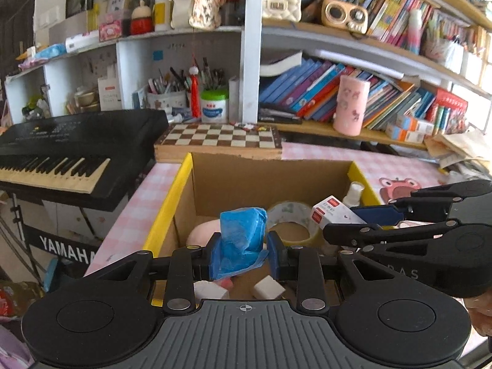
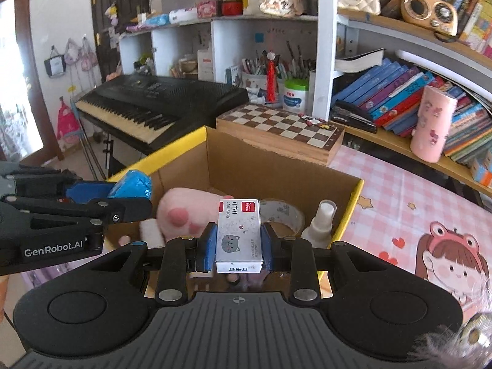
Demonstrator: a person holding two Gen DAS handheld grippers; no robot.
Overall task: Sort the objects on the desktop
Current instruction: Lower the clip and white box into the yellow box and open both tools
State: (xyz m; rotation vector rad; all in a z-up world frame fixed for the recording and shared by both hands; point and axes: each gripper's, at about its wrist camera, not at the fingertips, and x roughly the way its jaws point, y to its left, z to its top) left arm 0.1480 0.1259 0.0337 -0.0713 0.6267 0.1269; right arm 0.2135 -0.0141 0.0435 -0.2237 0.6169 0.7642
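Surface: a pink checked tablecloth [image 2: 409, 190] with cartoon prints covers the desk ahead and to the right of the right gripper.
Room: white shelving packed with books [image 1: 310, 89] rises beyond both grippers; a black keyboard [image 1: 61, 150] on a stand sits to the left of the left gripper.
Box: an open cardboard box [image 1: 267, 178] with yellow rims lies directly under and ahead of both grippers.
Left gripper: the left gripper [image 1: 244, 253] is clamped on a crumpled blue wrapper [image 1: 243, 236], held above the box's near half.
Right gripper: the right gripper [image 2: 239, 247] squeezes a small white staple box [image 2: 239, 233] between its blue pads, also over the box opening.
Box contents: a pink plush paw [image 2: 187, 212] just beyond the right gripper's fingers, a roll of clear tape [image 1: 289, 223] ahead, a small white spray bottle [image 2: 321, 223] to the front right, and white erasers [image 1: 267, 287] beneath the left gripper, though these are partly hidden and may be something else.
Beyond the box: a wooden chessboard [image 1: 220, 141] touches or nearly touches the far wall of the box; a pink cylinder case [image 2: 432, 124] stands on the low shelf, front right.
In the way: each gripper crosses the other's view at the side, close together.
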